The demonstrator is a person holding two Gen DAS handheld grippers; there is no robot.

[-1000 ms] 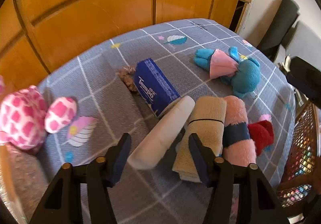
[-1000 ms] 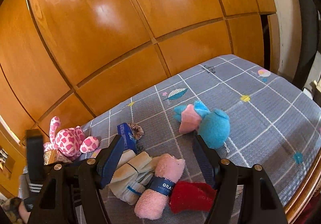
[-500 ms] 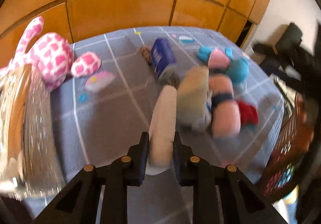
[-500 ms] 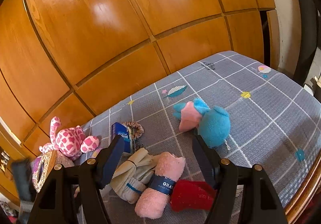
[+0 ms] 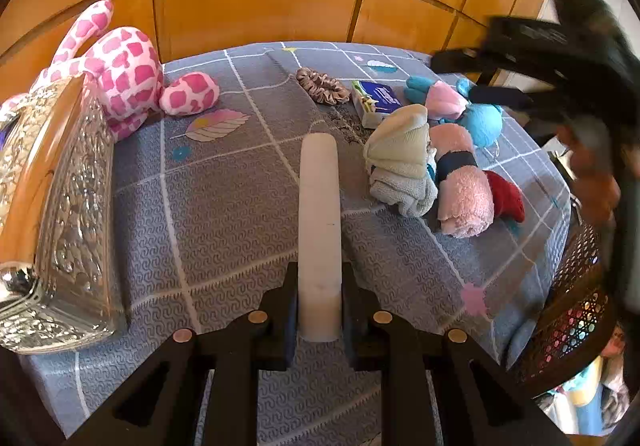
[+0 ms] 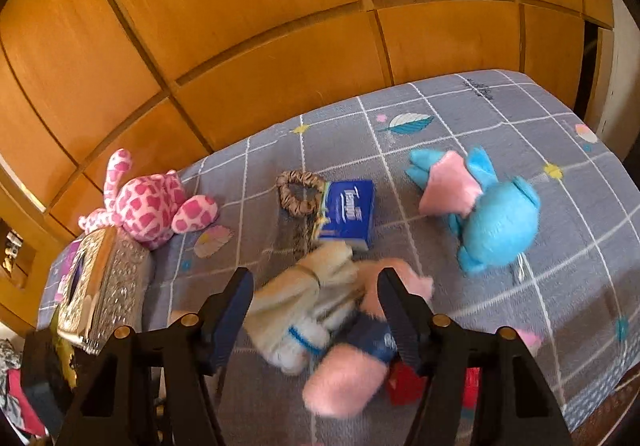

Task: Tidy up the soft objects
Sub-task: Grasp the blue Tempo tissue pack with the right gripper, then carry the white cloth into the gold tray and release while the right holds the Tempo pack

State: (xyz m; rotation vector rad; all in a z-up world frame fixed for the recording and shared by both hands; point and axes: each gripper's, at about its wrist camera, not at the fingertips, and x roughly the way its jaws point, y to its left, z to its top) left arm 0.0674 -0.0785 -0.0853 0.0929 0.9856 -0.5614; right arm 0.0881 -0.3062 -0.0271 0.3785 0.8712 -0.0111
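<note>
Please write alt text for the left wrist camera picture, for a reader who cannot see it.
The left gripper is shut on a cream rolled towel above a grey checked tablecloth. To the right lie a beige towel and pink towel; a pink spotted plush sits far left.

Two close wrist views, shared bedspread
</note>
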